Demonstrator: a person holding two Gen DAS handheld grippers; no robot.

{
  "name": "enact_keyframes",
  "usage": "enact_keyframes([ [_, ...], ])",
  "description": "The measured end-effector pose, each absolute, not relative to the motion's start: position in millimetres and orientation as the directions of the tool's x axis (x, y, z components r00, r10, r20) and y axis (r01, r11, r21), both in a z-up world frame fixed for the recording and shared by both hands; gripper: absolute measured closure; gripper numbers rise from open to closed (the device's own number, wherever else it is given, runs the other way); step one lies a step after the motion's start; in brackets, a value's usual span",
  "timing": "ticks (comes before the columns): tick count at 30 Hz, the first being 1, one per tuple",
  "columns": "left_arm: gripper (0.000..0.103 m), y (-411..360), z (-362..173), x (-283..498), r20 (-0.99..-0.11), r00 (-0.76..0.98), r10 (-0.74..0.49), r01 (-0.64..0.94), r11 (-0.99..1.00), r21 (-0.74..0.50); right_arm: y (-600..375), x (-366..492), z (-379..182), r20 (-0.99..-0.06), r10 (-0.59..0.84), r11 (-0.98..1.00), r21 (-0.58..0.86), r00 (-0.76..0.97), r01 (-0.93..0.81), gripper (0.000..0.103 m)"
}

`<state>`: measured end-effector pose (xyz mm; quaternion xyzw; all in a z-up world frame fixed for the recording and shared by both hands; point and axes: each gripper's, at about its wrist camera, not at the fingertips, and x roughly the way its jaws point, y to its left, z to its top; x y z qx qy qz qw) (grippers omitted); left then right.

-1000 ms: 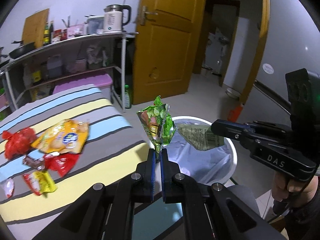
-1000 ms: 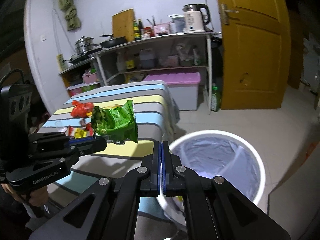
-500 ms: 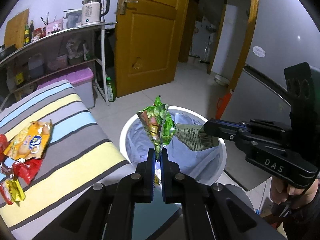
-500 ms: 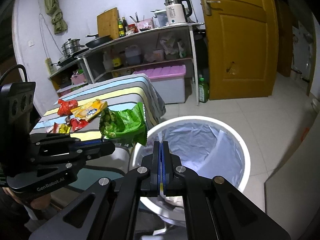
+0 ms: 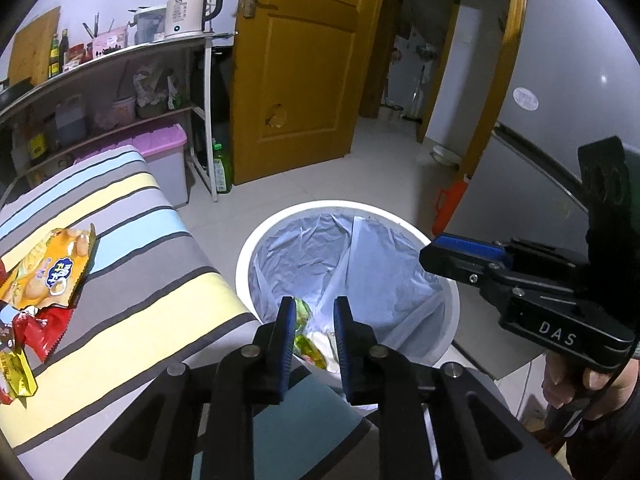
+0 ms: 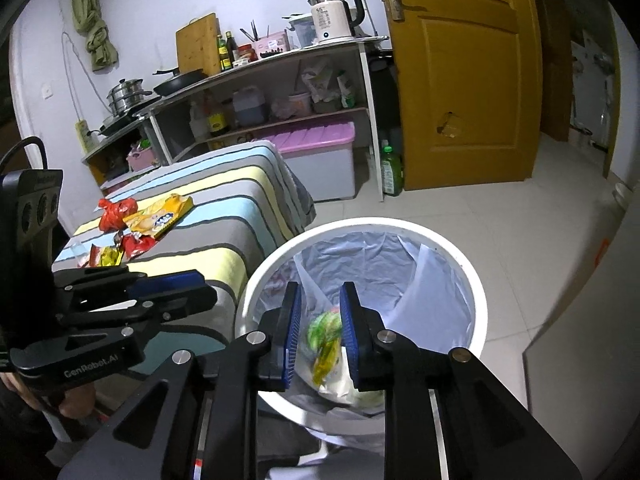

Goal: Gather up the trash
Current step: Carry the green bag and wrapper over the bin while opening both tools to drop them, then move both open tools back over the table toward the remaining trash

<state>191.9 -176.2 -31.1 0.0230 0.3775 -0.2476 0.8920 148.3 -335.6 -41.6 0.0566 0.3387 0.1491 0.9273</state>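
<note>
A white trash bin (image 5: 400, 226) with a pale liner stands on the floor beside the striped table; it also shows in the right wrist view (image 6: 478, 292). My left gripper (image 5: 314, 310) is open and empty above the bin's near rim. My right gripper (image 6: 320, 300) is open and empty over the bin. A green wrapper (image 6: 326, 326) lies blurred inside the bin among other wrappers (image 5: 310, 346). On the table (image 5: 132, 280) lie an orange snack bag (image 5: 48, 270), red wrappers (image 5: 38, 330) and a yellow packet (image 5: 16, 370).
A metal shelf unit (image 6: 280, 80) with a kettle, bottles and pans stands behind the table. A pink-lidded storage box (image 6: 320, 156) and a green bottle (image 6: 390, 170) sit on the floor. A yellow door (image 6: 468, 80) is at the back right.
Both grippers opened over the bin. The green wrapper left the left gripper and the other wrapper left the right gripper; both dropped into the bin.
</note>
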Motion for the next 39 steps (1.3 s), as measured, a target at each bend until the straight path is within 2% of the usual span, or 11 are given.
enact_keyframes([
  [8, 0.085, -156, -15, 177, -0.639, 0.637, -0.430, 0.430, 0.887, -0.168, -326, 140, -24, -0.584, 0.330, 0.944, 0.195, 0.742, -0.266, 0.082],
  [16, 0.084, -121, -1, 158, -0.609, 0.695, -0.382, 0.351, 0.920, -0.176, -299, 130, -12, -0.564, 0.375, 0.926, 0.180, 0.736, -0.333, 0.082],
  [23, 0.076, -84, 5, 141, -0.594, 0.733, -0.332, 0.286, 0.942, -0.174, -267, 125, -7, -0.558, 0.428, 0.898, 0.175, 0.711, -0.403, 0.082],
  [30, 0.076, -49, 7, 124, -0.583, 0.765, -0.273, 0.224, 0.962, -0.157, -238, 120, -3, -0.548, 0.473, 0.871, 0.174, 0.690, -0.458, 0.070],
  [39, 0.076, 0, 9, 102, -0.572, 0.800, -0.183, 0.121, 0.982, -0.145, -202, 116, 1, -0.549, 0.516, 0.838, 0.161, 0.658, -0.522, 0.069],
])
